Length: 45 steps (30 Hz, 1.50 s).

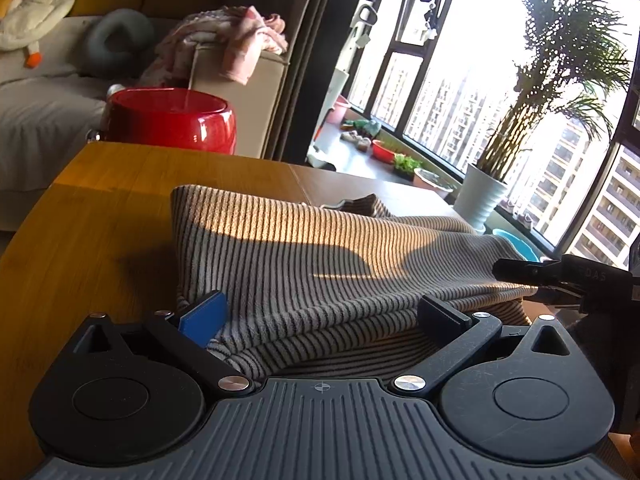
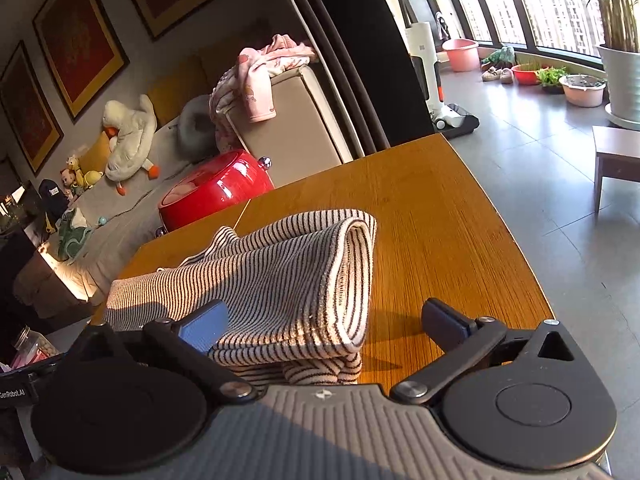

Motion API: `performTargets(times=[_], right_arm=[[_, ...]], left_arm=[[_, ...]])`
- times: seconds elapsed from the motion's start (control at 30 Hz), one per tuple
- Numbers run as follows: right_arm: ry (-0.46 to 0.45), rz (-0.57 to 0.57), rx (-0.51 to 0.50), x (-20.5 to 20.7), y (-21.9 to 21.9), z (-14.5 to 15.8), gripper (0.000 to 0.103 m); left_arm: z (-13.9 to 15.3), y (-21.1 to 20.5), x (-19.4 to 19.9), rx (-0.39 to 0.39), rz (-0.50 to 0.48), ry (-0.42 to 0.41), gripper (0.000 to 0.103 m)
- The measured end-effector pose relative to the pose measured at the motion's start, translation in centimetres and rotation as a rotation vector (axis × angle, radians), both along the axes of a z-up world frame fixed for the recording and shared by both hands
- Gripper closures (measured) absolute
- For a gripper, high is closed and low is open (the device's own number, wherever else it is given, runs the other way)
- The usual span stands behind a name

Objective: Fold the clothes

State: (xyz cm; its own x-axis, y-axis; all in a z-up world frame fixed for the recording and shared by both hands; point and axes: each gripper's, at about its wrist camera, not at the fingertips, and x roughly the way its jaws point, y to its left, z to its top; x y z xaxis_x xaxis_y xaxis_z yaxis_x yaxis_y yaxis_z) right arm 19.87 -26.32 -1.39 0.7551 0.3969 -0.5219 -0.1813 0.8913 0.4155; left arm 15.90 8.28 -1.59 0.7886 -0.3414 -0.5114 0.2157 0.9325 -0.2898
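Left wrist view: the left tongs [image 1: 322, 312] are spread wide over the near edge of a striped garment [image 1: 320, 264], which is laid folded on the wooden worktop [image 1: 100, 216]; nothing is pinched between the pads. The right tongs [image 1: 520, 274] are seen at the garment's right end. In the right wrist view, the right tongs [image 2: 324, 322] are likewise held wide open, with the garment's [image 2: 280, 280] rolled end lying against the blue left pad [image 2: 204, 326] and the other pad over bare wood. A red pot [image 2: 216, 192] is seen behind the worktop [image 2: 440, 216].
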Motion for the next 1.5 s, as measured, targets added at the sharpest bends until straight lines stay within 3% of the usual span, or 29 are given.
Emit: performTargets(times=[1.5], right_arm=[[-0.006, -0.007, 0.033, -0.14, -0.25, -0.2, 0.0]], left_arm=[[-0.04, 0.2, 0.05, -0.013, 0.001, -0.003, 0.0]])
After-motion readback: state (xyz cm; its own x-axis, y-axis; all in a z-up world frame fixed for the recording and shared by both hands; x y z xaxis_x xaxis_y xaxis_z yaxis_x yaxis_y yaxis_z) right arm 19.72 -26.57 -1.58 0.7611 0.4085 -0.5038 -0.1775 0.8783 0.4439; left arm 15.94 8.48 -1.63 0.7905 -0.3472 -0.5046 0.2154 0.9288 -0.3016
